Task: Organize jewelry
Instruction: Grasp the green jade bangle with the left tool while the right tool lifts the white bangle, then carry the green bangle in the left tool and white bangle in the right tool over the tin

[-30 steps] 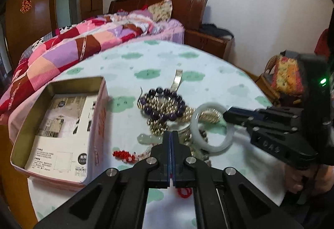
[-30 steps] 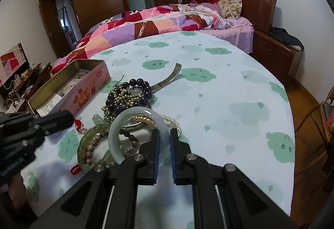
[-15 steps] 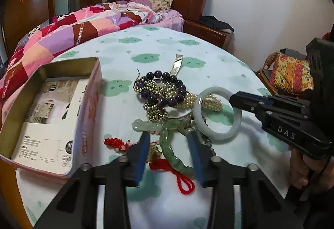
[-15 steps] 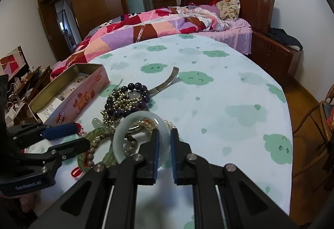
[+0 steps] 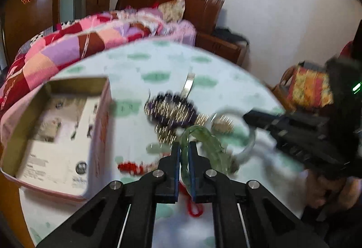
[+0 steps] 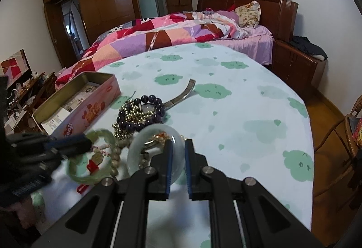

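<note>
The left gripper has just been closing, and its fingers are now clamped on the green bangle. The right gripper is seen pinched on the pale jade bangle. At twelve o'clock of both, a heap of dark beads is piled on the bench. At ten o'clock, the open tin is lying.

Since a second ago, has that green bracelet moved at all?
Yes. The left gripper has just closed on the green bracelet and tilted it up off the tablecloth, a little nearer the pink tin; earlier it lay flat.
</note>
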Demonstrator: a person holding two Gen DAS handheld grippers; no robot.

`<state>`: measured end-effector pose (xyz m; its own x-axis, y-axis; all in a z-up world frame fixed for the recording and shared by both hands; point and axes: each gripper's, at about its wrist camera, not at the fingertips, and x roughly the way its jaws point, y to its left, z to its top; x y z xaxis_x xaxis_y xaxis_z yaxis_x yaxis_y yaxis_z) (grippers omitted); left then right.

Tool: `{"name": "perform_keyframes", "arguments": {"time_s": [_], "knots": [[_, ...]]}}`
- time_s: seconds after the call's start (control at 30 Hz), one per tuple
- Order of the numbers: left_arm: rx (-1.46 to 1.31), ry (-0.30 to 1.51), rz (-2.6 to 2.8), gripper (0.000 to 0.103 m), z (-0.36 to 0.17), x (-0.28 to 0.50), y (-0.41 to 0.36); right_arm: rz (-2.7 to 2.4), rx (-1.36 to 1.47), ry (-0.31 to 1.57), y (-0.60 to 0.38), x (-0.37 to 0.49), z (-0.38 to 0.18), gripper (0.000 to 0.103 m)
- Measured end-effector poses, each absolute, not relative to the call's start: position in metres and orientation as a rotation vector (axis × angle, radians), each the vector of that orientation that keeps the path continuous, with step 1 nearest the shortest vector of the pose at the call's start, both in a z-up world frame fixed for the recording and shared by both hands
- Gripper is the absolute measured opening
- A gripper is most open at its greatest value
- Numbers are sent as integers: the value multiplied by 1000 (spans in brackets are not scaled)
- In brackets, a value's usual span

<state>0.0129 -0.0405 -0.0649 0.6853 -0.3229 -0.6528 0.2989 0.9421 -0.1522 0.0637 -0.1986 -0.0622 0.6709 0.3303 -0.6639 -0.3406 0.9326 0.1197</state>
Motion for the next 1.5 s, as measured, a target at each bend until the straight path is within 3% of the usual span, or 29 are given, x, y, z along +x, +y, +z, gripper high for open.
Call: {"name": "perform_keyframes", "arguments": {"time_s": [0.1,0.13,0.4,0.43,0.53,0.87,0.9,0.93,1.0,1.5], "knots": [[-53,693,-363,6,-49,7,-37,379,-12,735,-199,63,-58,12],[-57,682,-363,6,-46,6,-36,378,-13,725,-199,62,-56,5],[-71,663,-338,6,-38,8,-29,381,-37,704,-198,62,-46,6],[-70,666,-336,6,-38,9,-29,376,-26,718,-200,65,-49,9],[-72,680,-332,6,-42,13,-28,365,-34,789,-202,75,-63,37],[-74,706,-332,6,-49,15,-28,345,-68,913,-197,81,-94,34],[-73,708,-332,6,-50,15,-28,343,-73,912,-197,81,-96,32],[-73,708,-333,6,-50,15,-28,332,-91,904,-197,81,-96,19],[-72,708,-334,6,-50,15,-29,340,-80,901,-201,81,-94,13],[-83,655,-276,6,-30,18,-4,381,-38,777,-200,76,-46,13]]}}
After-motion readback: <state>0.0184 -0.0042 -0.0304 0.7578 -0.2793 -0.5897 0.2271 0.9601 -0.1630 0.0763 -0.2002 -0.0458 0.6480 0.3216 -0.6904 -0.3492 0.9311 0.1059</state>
